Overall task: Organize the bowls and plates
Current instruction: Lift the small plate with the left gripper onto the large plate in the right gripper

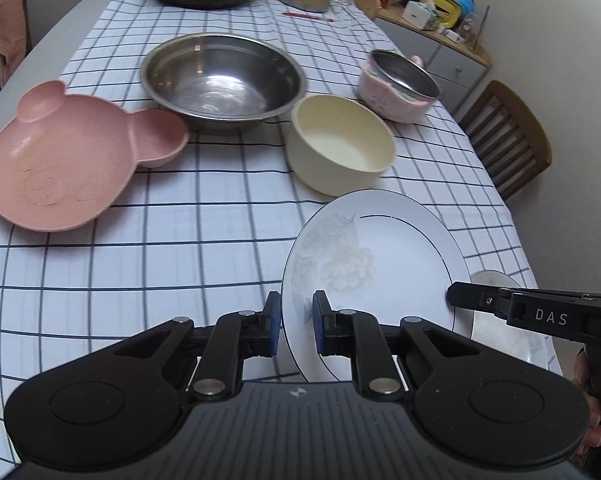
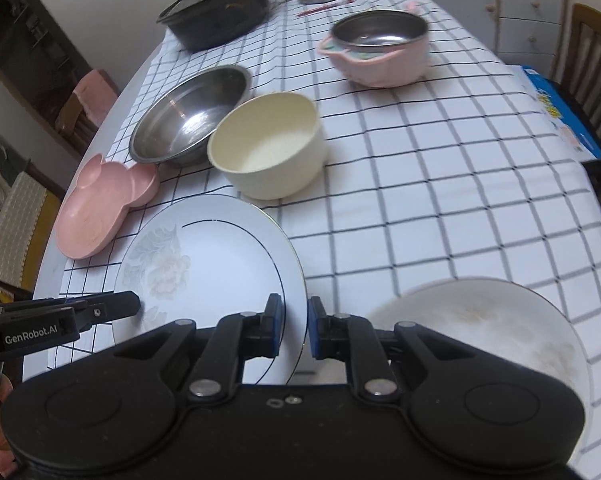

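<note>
Both grippers are built of matte black plastic: the left gripper (image 1: 296, 326) and the right gripper (image 2: 294, 326) are given blue pads (image 1: 275, 322) on the fingers, silver pivot pins and round embossed discs. White lettering is seen on their sides: "DAS" and "GenRobot.AI".

A home dining room: a checked tablecloth (image 1: 180, 240) is covering the table, wooden chairs (image 1: 508, 140) are standing around, a cluttered sideboard (image 1: 432, 40) is sitting behind.

Bare checked cloth (image 2: 440, 184) lies open rightward; cream bowl (image 2: 268, 152) and steel basin (image 2: 188, 116) crowd ahead
</note>
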The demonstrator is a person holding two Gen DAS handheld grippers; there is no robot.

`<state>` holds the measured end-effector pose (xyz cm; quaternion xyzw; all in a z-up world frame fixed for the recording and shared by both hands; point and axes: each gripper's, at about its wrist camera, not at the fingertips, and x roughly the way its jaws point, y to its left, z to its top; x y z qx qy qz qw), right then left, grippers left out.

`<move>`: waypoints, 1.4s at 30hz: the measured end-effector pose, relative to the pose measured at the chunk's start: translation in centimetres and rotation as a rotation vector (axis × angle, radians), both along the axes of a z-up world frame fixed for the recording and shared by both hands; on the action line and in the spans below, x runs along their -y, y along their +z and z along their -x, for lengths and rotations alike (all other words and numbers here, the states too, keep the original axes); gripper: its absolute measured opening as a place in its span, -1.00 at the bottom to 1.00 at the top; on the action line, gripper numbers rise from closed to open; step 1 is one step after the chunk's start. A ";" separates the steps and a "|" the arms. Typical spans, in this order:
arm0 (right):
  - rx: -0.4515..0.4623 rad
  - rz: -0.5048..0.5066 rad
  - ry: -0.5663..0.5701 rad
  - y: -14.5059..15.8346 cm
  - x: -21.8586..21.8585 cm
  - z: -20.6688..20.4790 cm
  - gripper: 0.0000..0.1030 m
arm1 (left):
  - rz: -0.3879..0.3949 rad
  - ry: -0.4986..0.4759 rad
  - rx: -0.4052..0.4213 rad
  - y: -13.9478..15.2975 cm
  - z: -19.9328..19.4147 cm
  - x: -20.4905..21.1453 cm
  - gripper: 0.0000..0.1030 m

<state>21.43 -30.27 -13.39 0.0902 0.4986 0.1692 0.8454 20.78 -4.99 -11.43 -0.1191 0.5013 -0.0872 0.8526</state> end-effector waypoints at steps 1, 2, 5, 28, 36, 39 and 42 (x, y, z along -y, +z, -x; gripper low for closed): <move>0.000 0.000 -0.010 0.1 0.5 0.3 -0.73 | 0.001 -0.012 0.000 0.1 0.1 0.6 -0.70; 0.000 -0.001 -0.023 0.2 1.1 0.7 -0.73 | 0.002 -0.027 0.001 0.1 0.2 1.1 -0.70; -0.001 0.000 -0.063 0.5 2.9 1.7 -0.73 | 0.001 -0.071 0.006 0.3 0.4 3.0 -0.70; -0.077 -0.002 -0.289 -2.6 14.7 7.5 -0.73 | -0.063 -0.340 -0.065 -2.9 0.9 15.9 -0.70; -0.105 -0.028 -0.299 -4.2 15.5 7.6 -0.74 | -0.081 -0.346 -0.084 -3.8 0.7 16.4 -0.70; -0.114 -0.038 -0.302 -4.5 15.6 7.4 -0.74 | -0.084 -0.343 -0.089 -3.9 0.6 16.4 -0.70; -0.116 -0.037 -0.297 -4.6 15.5 7.4 -0.74 | -0.083 -0.337 -0.096 -4.1 0.4 16.3 -0.70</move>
